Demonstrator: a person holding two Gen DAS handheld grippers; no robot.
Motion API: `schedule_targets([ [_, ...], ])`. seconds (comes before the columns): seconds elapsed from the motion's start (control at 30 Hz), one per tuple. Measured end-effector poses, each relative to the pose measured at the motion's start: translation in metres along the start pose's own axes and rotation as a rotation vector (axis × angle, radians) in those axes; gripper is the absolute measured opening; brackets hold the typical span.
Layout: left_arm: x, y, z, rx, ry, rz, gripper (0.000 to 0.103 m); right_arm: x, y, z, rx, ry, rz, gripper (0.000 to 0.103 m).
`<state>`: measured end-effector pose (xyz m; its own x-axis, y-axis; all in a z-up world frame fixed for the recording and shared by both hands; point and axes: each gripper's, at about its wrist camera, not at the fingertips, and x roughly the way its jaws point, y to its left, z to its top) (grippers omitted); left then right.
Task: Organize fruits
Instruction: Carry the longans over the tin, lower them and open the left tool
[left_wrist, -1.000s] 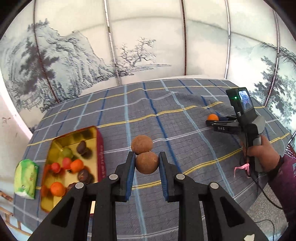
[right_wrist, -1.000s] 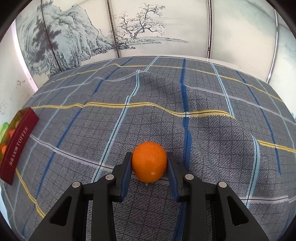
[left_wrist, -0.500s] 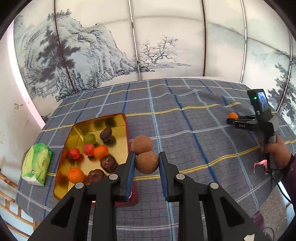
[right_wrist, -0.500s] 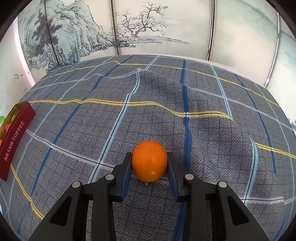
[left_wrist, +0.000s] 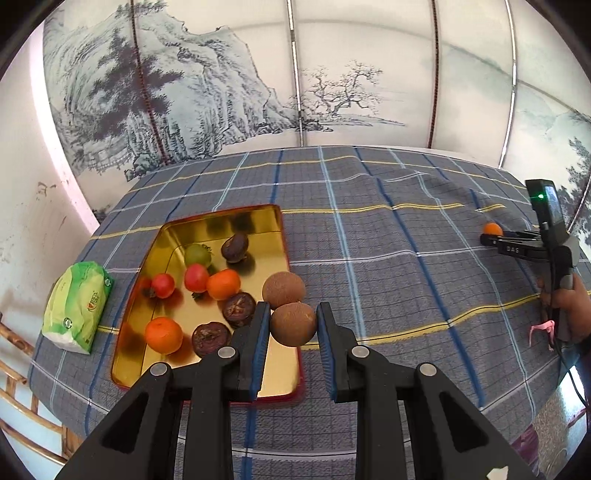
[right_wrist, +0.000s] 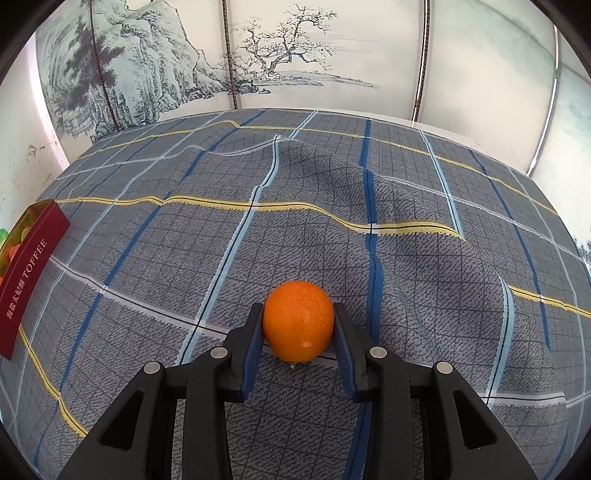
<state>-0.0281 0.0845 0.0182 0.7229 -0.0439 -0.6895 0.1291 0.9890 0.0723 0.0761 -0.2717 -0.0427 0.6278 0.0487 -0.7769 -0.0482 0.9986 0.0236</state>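
Both jaws clamp fruit: our left gripper (left_wrist: 293, 325) pinches a brown fruit (left_wrist: 293, 324) over the gold tin's (left_wrist: 218, 221) right rim, its twin (left_wrist: 283, 290) joined behind; our right gripper (right_wrist: 298, 328) holds an orange (right_wrist: 298, 320) on open plaid cloth (right_wrist: 406, 192); since before, the tin has drawn under our left jaws, right unmoved.

— What covers the table (left_wrist: 388, 280)?
— A grey plaid cloth (right_wrist: 406, 229), rumpled into ridges at the far right.
— And on it?
— A gold tin (left_wrist: 221, 225) at the near left, a green packet (left_wrist: 75, 306) left of that, and a brown fruit (left_wrist: 283, 290) just beside the tin's right wall.
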Motion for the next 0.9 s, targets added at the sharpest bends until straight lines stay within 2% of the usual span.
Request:
schedule_targets([
  [0.5, 0.018, 0.063, -0.005, -0.142, 0.052, 0.068, 0.022, 0.0, 0.0, 0.0, -0.001, 0.001, -0.002, 0.037],
  [0.9, 0.031, 0.062, -0.011, -0.135, 0.079, 0.04, 0.022, 0.0, 0.001, 0.001, -0.002, 0.001, -0.004, 0.037],
])
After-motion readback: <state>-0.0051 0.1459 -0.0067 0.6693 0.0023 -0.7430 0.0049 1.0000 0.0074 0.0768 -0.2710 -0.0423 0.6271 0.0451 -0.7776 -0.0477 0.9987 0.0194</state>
